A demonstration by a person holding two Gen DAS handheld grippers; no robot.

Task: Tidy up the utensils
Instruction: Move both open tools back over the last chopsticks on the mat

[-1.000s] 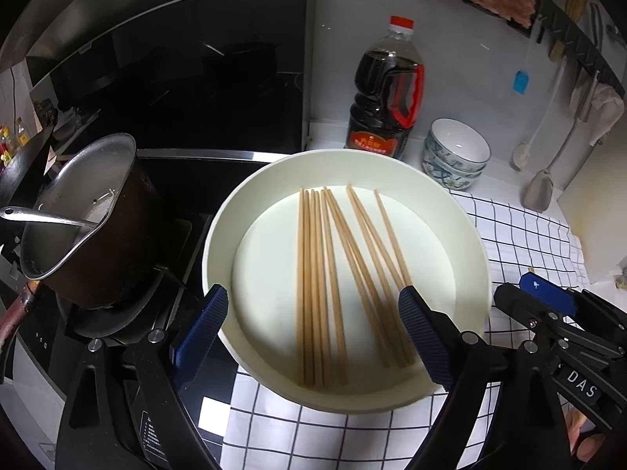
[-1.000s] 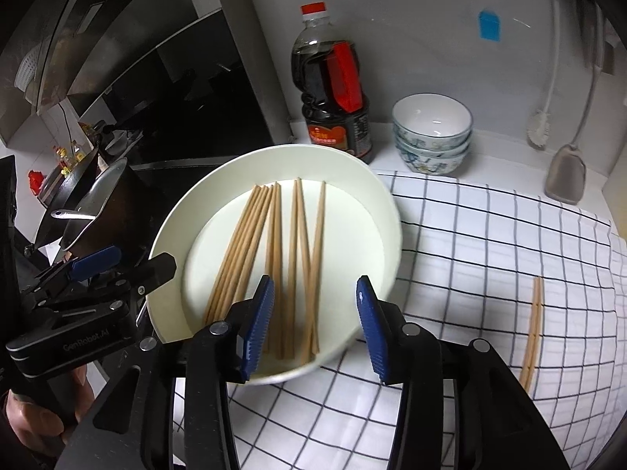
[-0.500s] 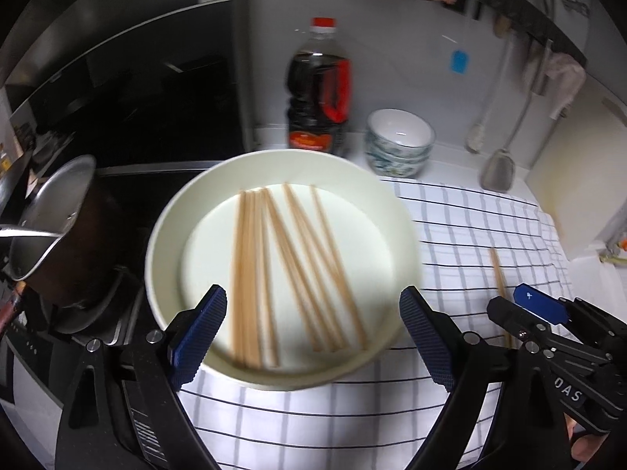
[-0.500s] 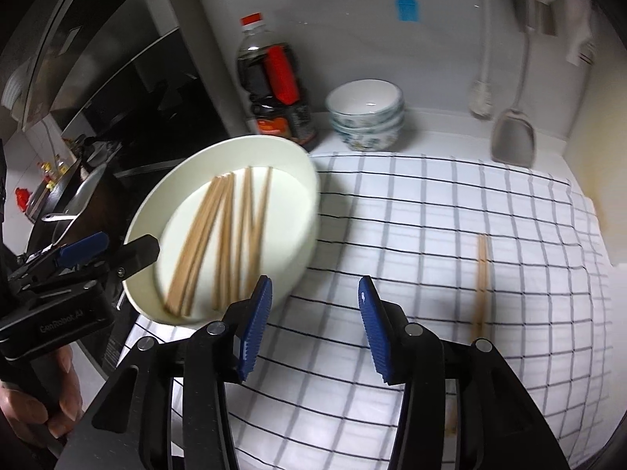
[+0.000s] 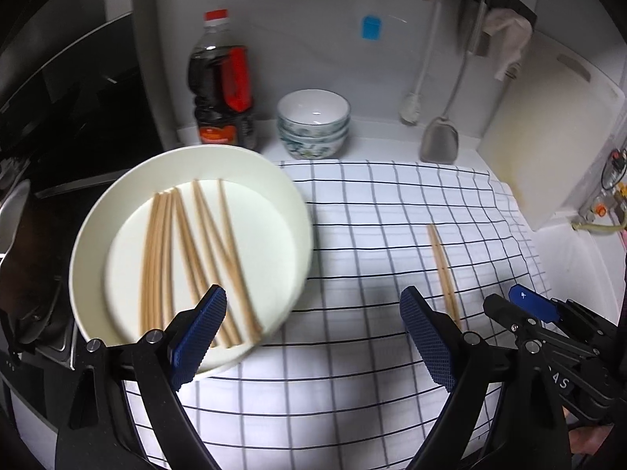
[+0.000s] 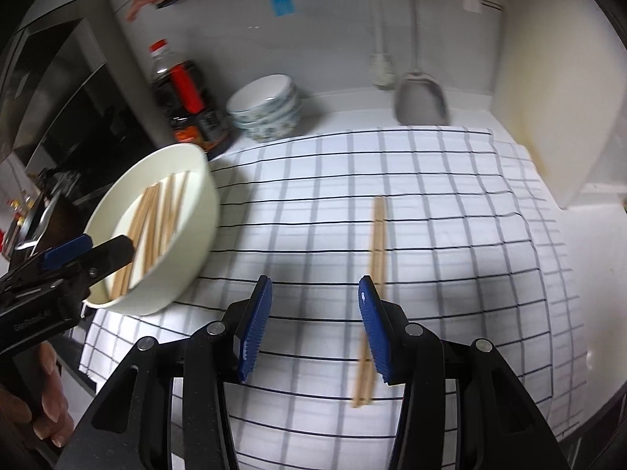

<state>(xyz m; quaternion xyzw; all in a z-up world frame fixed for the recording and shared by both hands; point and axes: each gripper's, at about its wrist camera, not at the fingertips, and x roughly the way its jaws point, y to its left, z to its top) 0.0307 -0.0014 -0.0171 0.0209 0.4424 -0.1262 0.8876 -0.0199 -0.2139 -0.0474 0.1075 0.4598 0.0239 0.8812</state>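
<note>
A white plate [image 5: 84,258] at the left holds several wooden chopsticks [image 5: 184,258], fanned out loosely. One pair of chopsticks [image 5: 443,270] lies apart on the checked cloth [image 5: 372,215] to the right. My left gripper [image 5: 313,297] is open above the cloth, its left finger over the plate's near edge and nothing between its pads. My right gripper [image 6: 315,293] is also open and holds nothing. In the right wrist view the pair of chopsticks [image 6: 378,239] runs just beside and behind its right finger, with the plate [image 6: 203,203] far to the left.
Against the back wall stand a dark sauce bottle [image 5: 221,90], stacked bowls [image 5: 313,121] and a hanging spatula [image 5: 439,141]. A white cutting board [image 5: 556,129] leans at the right. A stove with a pot [image 5: 11,215] lies left of the plate.
Both grippers have swung right, away from the plate and over the cloth. The plate has slid to the left of both views and the separate chopstick pair has come close. Both grippers stayed open.
</note>
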